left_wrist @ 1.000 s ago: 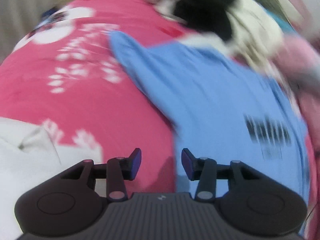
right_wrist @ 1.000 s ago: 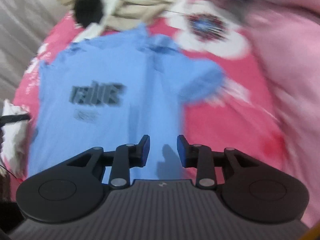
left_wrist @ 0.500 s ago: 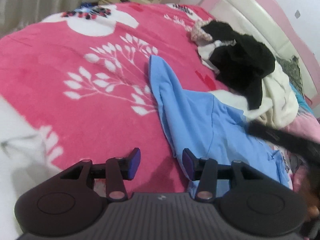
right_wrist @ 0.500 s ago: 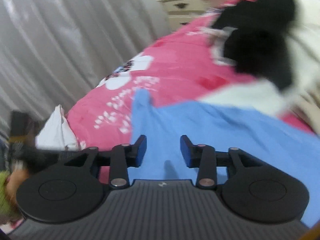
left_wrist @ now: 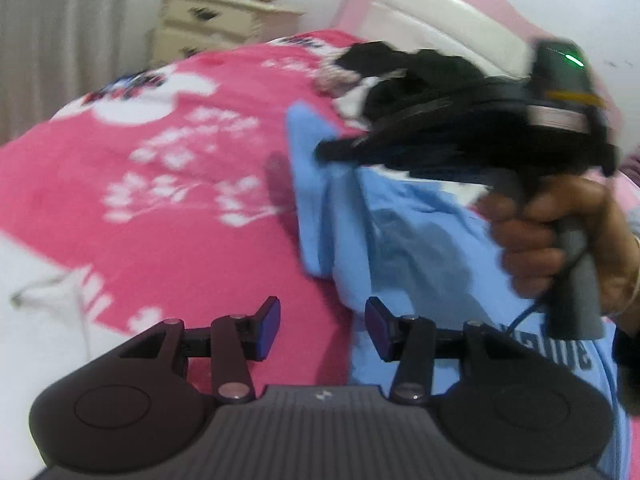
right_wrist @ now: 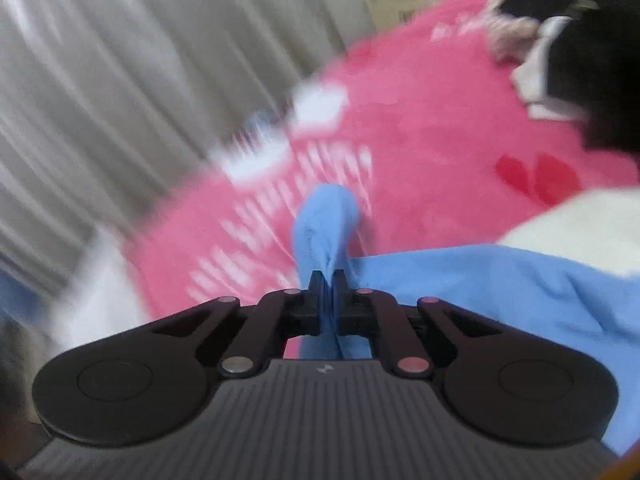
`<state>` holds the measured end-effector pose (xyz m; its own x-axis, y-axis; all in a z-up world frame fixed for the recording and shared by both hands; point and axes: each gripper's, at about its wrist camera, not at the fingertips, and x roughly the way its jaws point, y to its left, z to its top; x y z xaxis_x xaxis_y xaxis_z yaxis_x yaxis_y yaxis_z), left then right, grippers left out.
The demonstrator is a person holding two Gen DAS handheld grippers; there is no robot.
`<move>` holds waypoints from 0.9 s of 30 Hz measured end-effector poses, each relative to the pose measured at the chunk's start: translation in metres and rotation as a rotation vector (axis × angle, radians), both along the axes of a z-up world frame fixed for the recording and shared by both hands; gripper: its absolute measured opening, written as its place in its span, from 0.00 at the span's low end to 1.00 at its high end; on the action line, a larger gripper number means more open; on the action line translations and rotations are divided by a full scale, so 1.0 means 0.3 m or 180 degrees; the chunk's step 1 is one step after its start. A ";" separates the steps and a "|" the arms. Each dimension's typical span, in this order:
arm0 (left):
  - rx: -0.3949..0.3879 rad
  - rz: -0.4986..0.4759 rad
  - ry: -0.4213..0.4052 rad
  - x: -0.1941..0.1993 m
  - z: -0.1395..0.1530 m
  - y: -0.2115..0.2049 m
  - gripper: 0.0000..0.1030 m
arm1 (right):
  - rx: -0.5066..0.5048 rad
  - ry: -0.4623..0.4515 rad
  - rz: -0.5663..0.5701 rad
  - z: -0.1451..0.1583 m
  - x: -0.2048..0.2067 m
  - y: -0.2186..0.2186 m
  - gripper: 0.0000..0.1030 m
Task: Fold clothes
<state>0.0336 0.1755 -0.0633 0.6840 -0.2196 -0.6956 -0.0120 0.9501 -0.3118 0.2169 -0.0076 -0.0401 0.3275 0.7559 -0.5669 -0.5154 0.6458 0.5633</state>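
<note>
While I work on the bed: my right gripper (right_wrist: 328,280) pinches the blue T-shirt (right_wrist: 460,280) sleeve.
Left gripper (left_wrist: 322,328): mine gapes, empty, above the pink blanket (left_wrist: 180,220).

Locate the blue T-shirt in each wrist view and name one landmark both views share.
Left wrist: the blue T-shirt lies right of centre on the pink bedspread, under the right gripper.
Right wrist: it fills the lower right, one sleeve bunched at centre and clamped between the closed fingers.
Shared landmark: the black garment at the top right of both views.
</note>
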 end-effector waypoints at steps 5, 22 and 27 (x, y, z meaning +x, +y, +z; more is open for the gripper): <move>0.0046 -0.0305 -0.0072 0.029 0.013 -0.059 0.50 | 0.0430 0.0330 -0.0353 -0.031 -0.070 -0.317 0.06; 0.0101 -0.0392 -0.0066 0.261 -0.102 -0.164 0.34 | 0.0912 0.1092 -0.1284 -0.130 -0.085 -0.668 0.30; 0.0208 -0.0610 -0.0465 0.204 -0.055 -0.211 0.08 | 0.0861 0.1192 -0.1266 -0.141 -0.046 -0.613 0.34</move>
